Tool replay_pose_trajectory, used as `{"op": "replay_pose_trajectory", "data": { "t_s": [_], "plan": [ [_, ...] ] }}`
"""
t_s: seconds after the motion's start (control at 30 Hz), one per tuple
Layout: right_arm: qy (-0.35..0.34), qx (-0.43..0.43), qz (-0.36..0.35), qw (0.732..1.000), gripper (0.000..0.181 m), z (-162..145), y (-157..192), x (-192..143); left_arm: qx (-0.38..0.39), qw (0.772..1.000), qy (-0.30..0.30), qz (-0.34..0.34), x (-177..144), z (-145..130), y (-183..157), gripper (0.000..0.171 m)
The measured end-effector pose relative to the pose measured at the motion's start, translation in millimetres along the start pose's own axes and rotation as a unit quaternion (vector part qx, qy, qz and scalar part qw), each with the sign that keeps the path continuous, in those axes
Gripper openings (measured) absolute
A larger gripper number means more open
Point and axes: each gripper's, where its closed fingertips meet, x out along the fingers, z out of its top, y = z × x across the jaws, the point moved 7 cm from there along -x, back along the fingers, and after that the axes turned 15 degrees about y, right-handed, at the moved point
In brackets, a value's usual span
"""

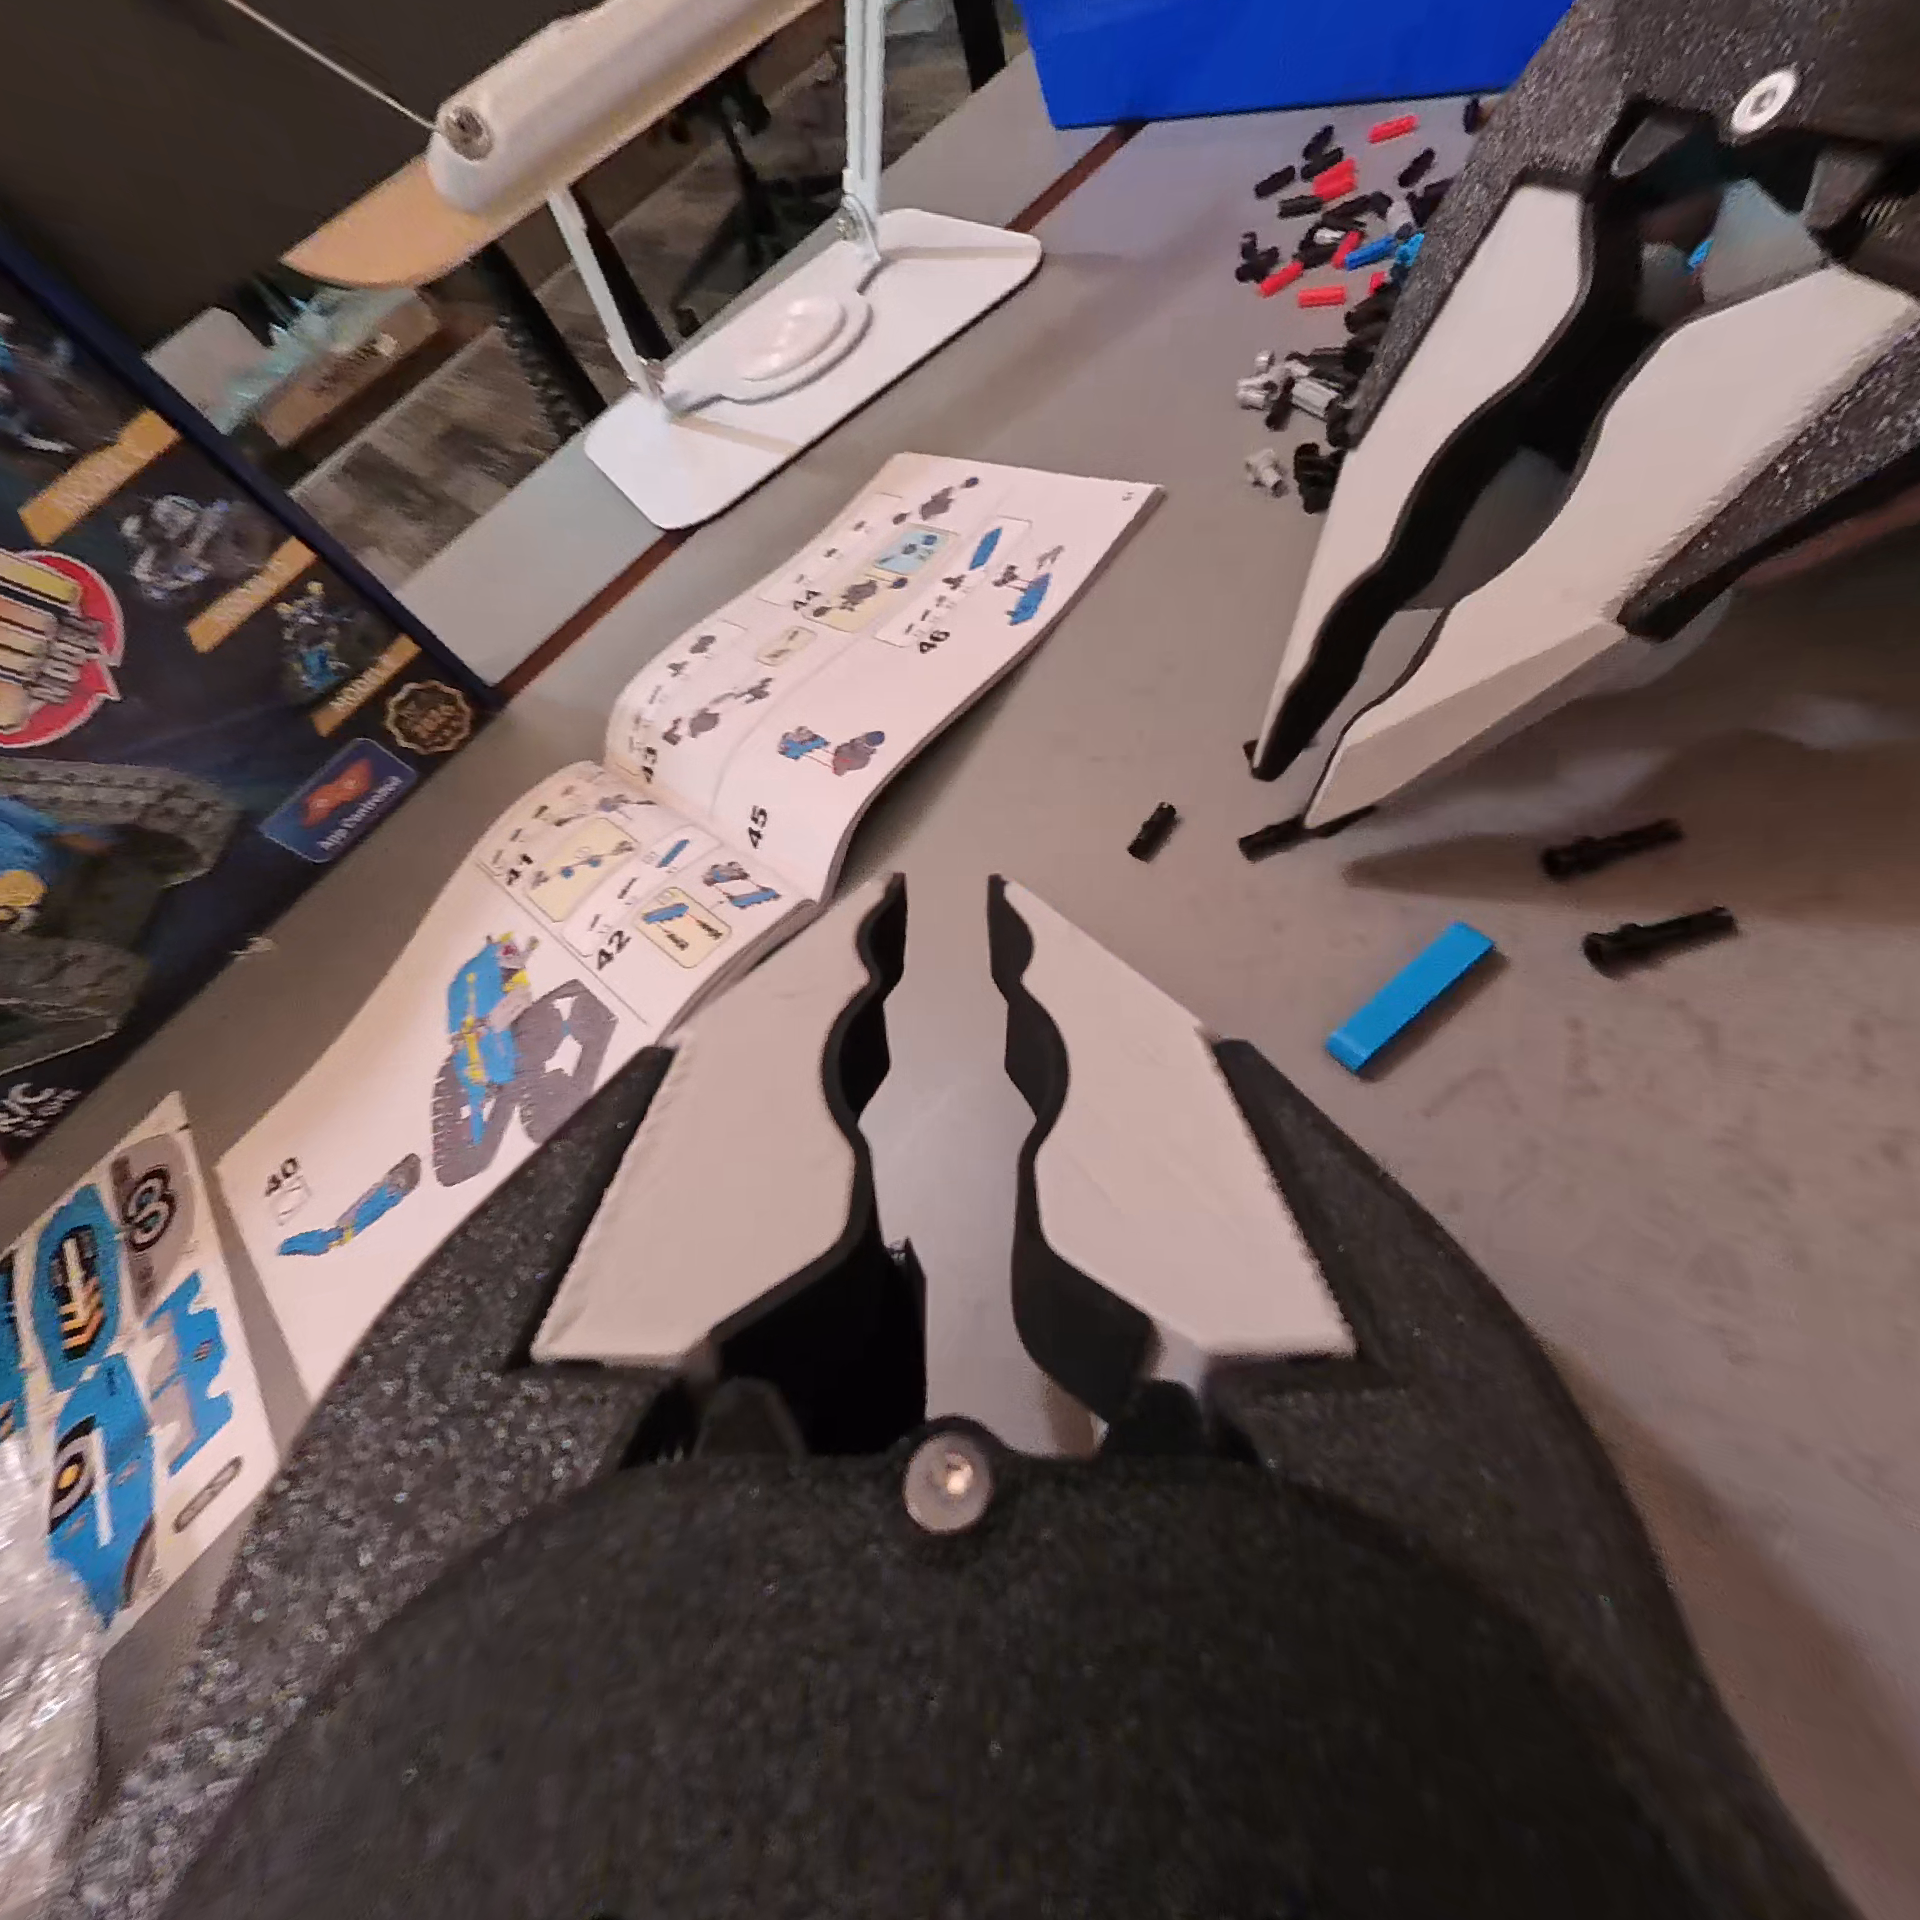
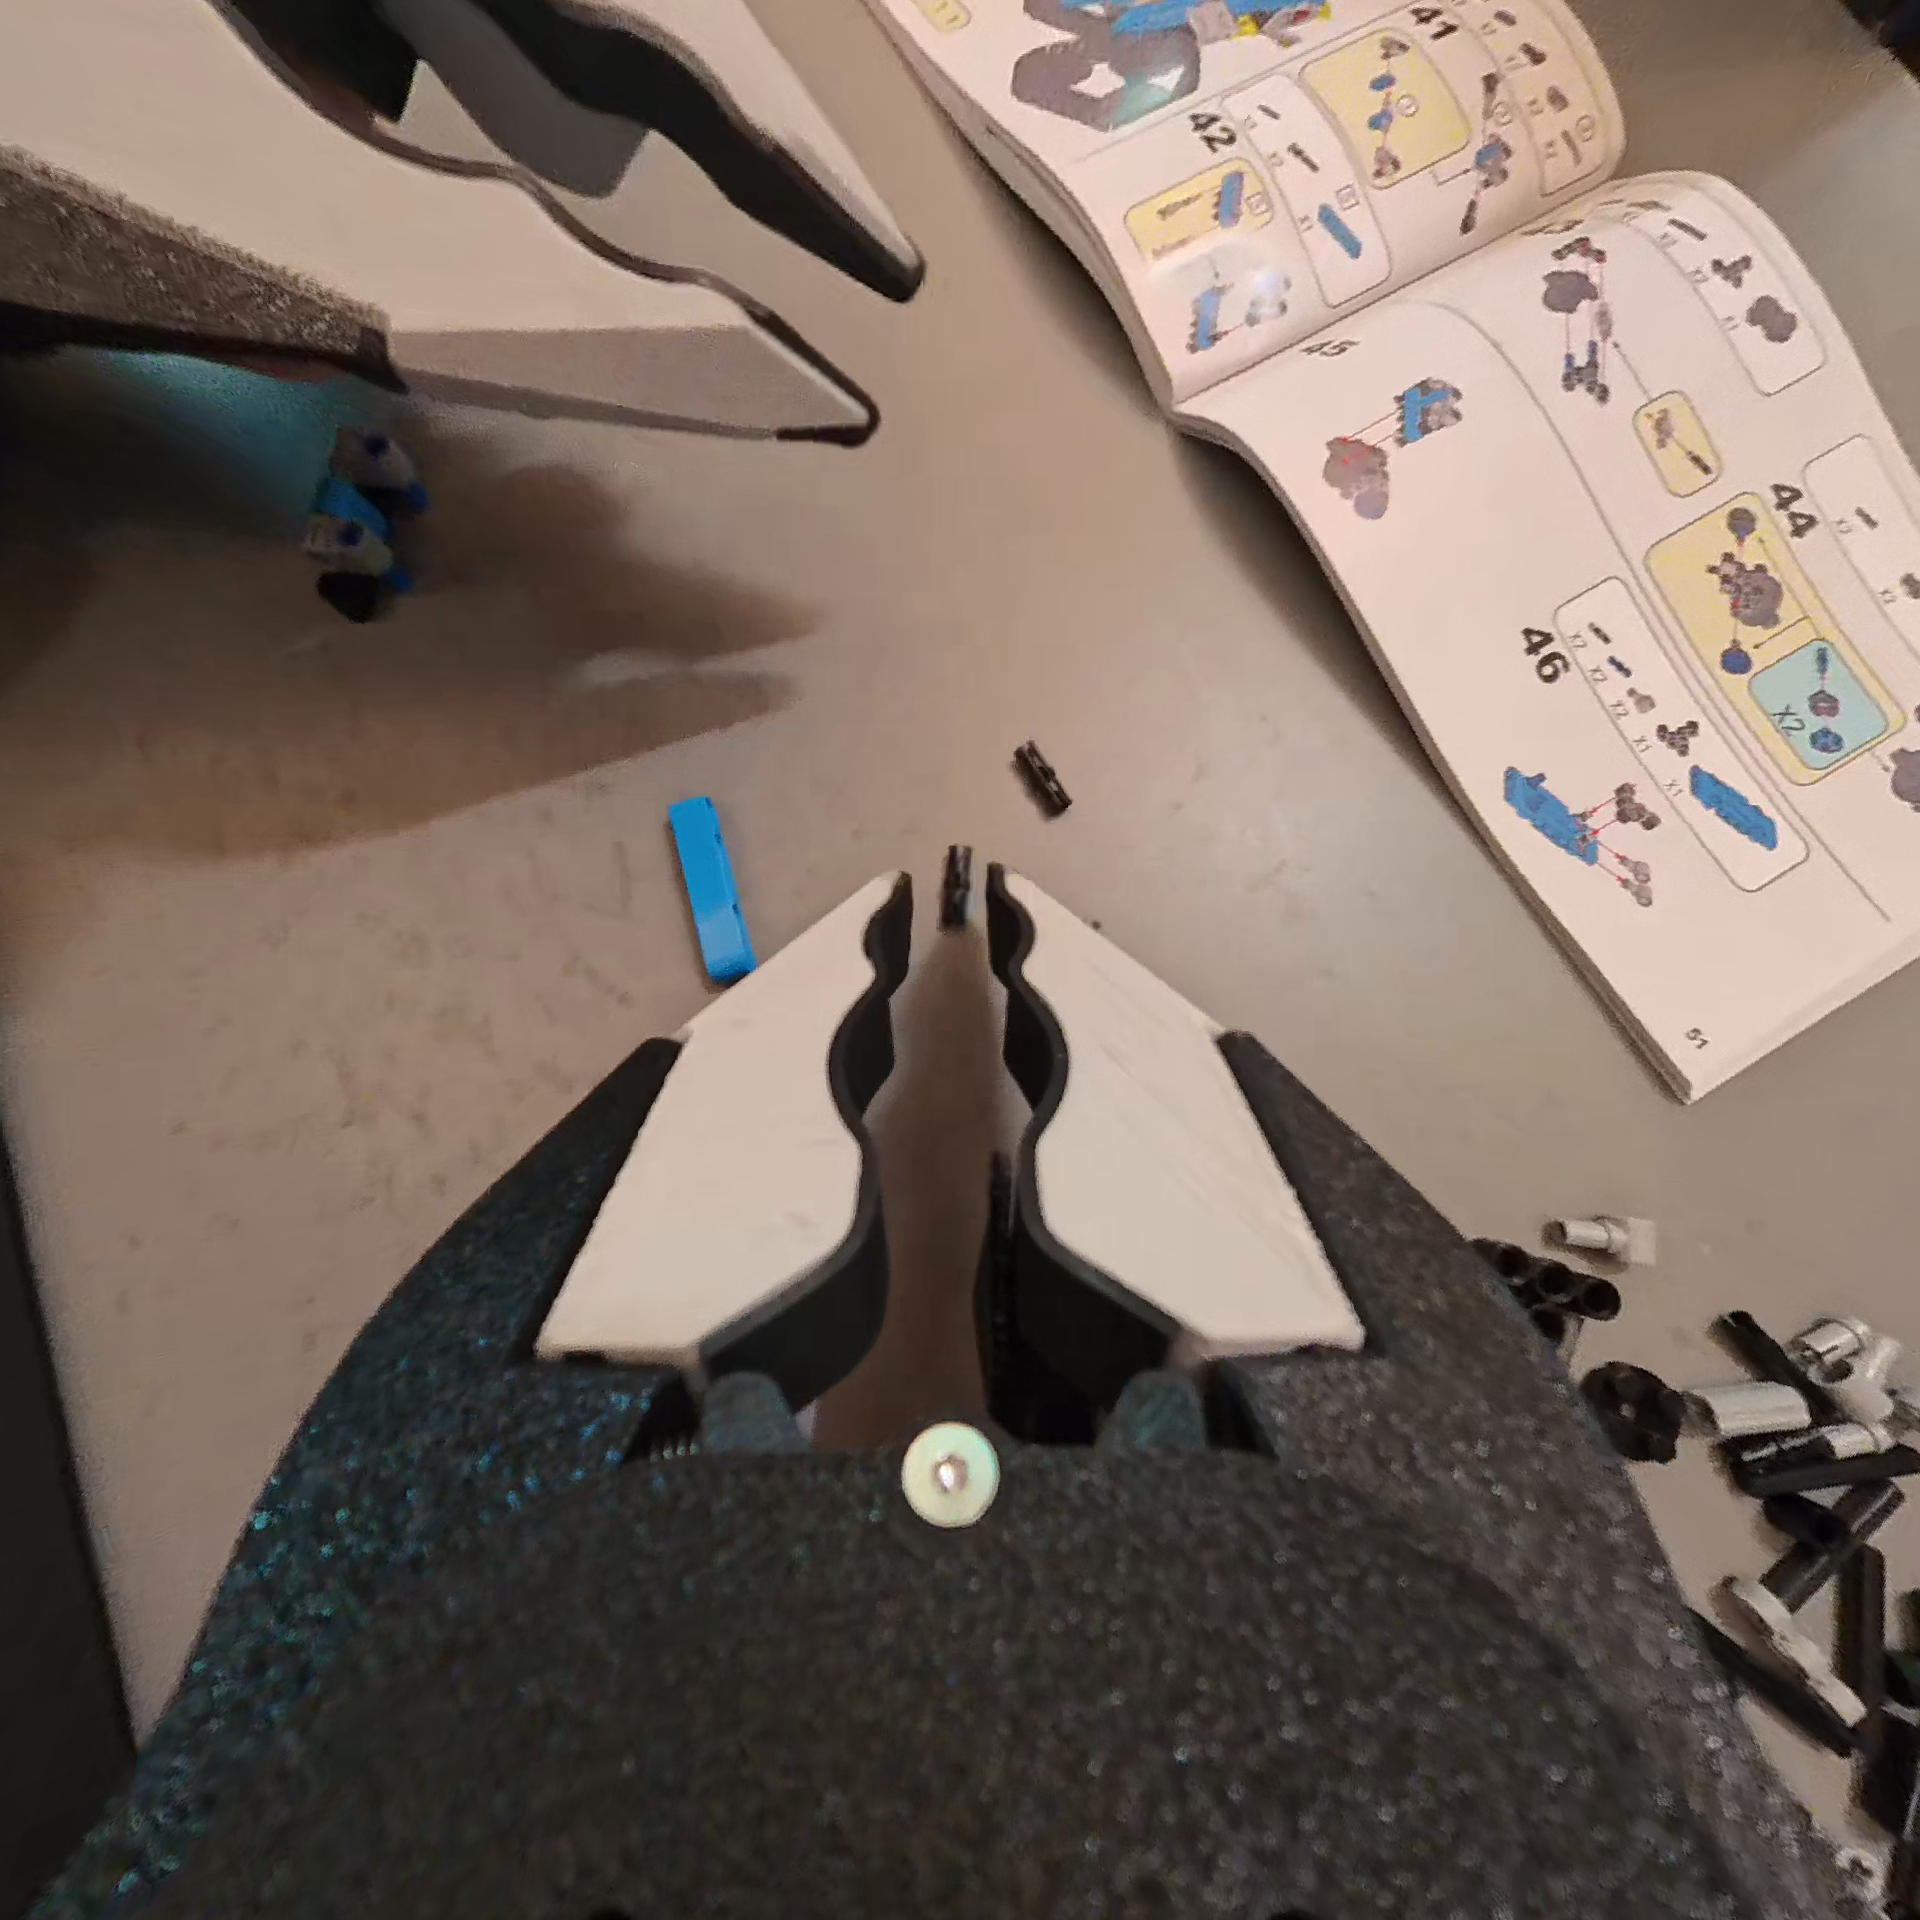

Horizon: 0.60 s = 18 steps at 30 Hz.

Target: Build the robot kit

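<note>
— The right gripper [image 2: 948, 883] has its tips spread a little around a small black pin [image 2: 955, 885] on the grey table [image 2: 1195, 831], not pinching it.

— And the left gripper [image 1: 945, 891]?

— Parted, empty, above the open instruction booklet [image 1: 727, 748]. Only its view shows the white lamp [image 1: 810, 343] and printed box [image 1: 156, 675].

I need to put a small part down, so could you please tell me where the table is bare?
Bare grey table lies left of the blue flat brick, and between the black pin and the open instruction booklet. Crowded: the loose parts pile, and around the right gripper.
</note>
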Motion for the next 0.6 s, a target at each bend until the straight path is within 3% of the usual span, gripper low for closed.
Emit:
{"op": "replay_pose_trajectory", "data": {
  "t_s": [0.27, 0.37, 0.6],
  "plan": [
    [0.004, 0.027, 0.042, 0.999, 0.014, 1.3, -2.8, 4.8, -0.009, 0.999, 0.003, -0.042, 6.9, 3.9, -8.3, 0.012],
    [0.031, 0.028, 0.036, 0.999, 0.006, -3.1, -4.6, 11.7, -0.019, 0.998, -0.002, -0.06, 6.9, 5.0, -8.3, 0.012],
    [0.008, 0.044, 0.063, 0.997, 0.003, 0.0, -7.2, 7.7, -0.029, 0.994, 0.009, -0.108, 10.0, 3.8, -14.2, 0.009]
  ]
}}
